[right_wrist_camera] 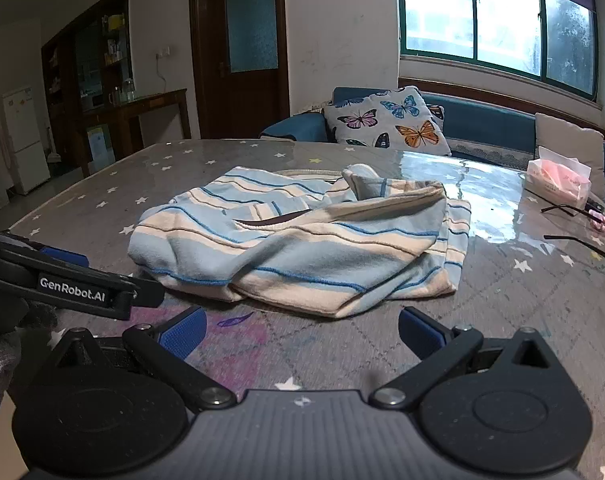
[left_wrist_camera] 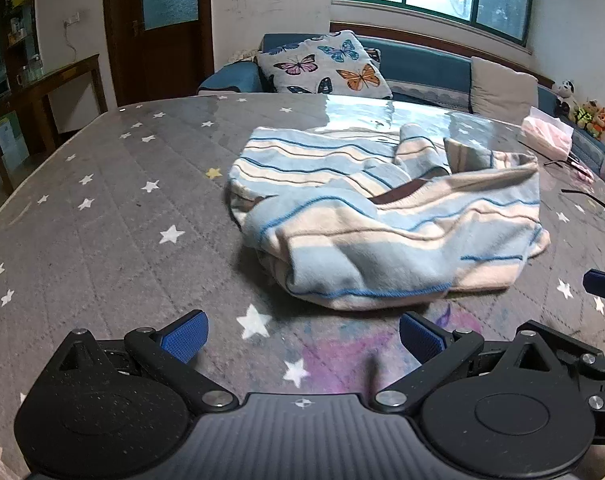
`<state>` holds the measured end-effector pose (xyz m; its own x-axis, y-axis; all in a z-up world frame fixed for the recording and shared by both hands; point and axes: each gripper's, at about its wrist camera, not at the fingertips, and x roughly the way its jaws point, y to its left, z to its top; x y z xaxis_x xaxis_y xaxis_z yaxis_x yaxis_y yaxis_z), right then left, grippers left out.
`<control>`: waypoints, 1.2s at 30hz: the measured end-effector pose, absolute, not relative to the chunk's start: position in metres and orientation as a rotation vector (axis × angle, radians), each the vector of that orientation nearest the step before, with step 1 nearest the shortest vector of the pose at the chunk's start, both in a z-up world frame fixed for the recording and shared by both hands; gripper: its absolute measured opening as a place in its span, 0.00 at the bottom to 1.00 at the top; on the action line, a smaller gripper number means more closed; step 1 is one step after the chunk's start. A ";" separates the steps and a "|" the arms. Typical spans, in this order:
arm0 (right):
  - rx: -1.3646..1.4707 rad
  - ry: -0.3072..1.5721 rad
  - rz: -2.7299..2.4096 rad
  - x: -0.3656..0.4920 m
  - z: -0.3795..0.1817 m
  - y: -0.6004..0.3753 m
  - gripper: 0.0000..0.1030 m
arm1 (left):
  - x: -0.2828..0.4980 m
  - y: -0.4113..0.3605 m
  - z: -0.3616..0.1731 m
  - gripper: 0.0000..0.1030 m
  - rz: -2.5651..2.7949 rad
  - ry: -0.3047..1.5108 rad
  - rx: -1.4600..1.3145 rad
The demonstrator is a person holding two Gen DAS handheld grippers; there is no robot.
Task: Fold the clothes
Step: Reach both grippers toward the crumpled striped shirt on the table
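Observation:
A crumpled striped garment, light blue and cream with thin blue lines, lies in a heap on the grey star-print table. It also shows in the right wrist view. My left gripper is open and empty, just short of the garment's near edge. My right gripper is open and empty, also just short of the near edge. The left gripper's body shows at the left of the right wrist view, and a right fingertip shows at the right edge of the left wrist view.
A pink tissue pack and thin dark sticks lie at the table's far right. A blue sofa with a butterfly cushion stands behind the table. A wooden side table and door are far left.

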<state>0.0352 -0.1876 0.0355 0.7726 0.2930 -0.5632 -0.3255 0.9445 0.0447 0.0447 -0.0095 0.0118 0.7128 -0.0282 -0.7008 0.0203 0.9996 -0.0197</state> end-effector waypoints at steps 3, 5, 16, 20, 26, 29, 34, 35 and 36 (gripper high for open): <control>-0.052 0.609 0.337 0.041 0.036 -0.188 1.00 | 0.048 -0.008 0.015 1.00 -0.023 0.773 -0.007; -0.054 0.612 0.335 0.044 0.036 -0.188 1.00 | 0.050 -0.007 0.016 1.00 -0.021 0.769 -0.003; -0.059 0.627 0.327 0.070 0.039 -0.194 0.99 | 0.073 0.000 0.025 1.00 -0.011 0.759 0.005; -0.065 0.626 0.338 0.080 0.043 -0.195 0.97 | 0.080 0.005 0.030 1.00 -0.023 0.744 0.009; -0.069 0.637 0.379 0.103 0.053 -0.193 0.88 | 0.090 0.019 0.036 0.95 -0.047 0.731 0.010; -0.089 0.644 0.396 0.122 0.056 -0.190 0.82 | 0.093 0.026 0.037 0.90 -0.078 0.742 0.007; -0.138 0.661 0.422 0.153 0.057 -0.182 0.70 | 0.098 0.033 0.032 0.79 -0.124 0.755 0.018; -0.148 0.671 0.435 0.159 0.056 -0.180 0.66 | 0.099 0.034 0.030 0.75 -0.134 0.761 0.017; -0.157 0.680 0.446 0.164 0.056 -0.178 0.63 | 0.100 0.035 0.028 0.74 -0.147 0.767 0.013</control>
<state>0.1640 -0.1780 0.0556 0.6876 0.3465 -0.6380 -0.4473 0.8944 0.0037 0.1003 0.0352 0.0284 0.7105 -0.1279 -0.6920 0.1372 0.9897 -0.0420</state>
